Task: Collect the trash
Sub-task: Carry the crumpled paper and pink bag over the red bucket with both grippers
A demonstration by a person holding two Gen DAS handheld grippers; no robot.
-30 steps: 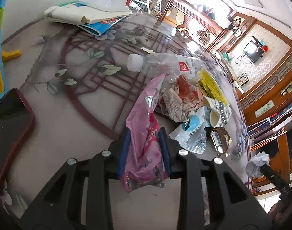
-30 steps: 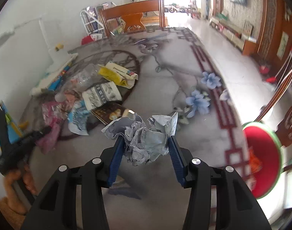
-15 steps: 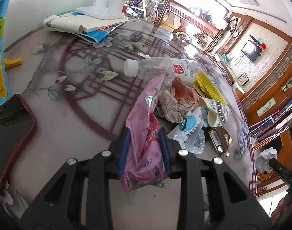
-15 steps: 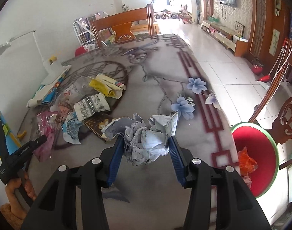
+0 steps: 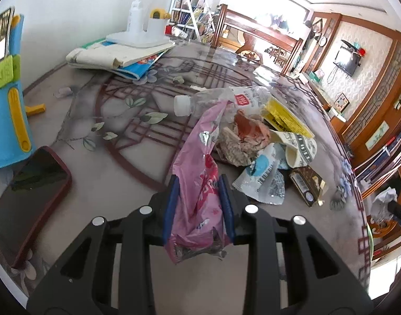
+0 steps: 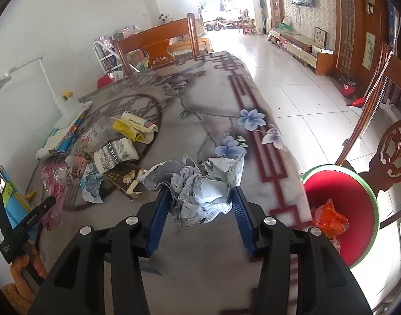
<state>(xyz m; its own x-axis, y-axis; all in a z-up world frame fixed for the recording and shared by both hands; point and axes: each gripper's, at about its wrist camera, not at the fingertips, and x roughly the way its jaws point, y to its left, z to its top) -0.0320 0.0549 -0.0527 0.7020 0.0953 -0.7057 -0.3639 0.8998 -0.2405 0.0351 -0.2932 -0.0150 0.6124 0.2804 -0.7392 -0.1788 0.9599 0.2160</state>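
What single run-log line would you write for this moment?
left gripper: shut on pink wrapper | right gripper: shut on crumpled paper | red bin: beside table, right | pile: on table

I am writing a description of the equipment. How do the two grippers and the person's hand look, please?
Both grippers, left gripper and right gripper, have matte black angular frames with triangular cutouts, round silver bolts and ribbed blue finger pads. No cables show. A bare hand grips the left tool's black handle, which bears small pale lettering.
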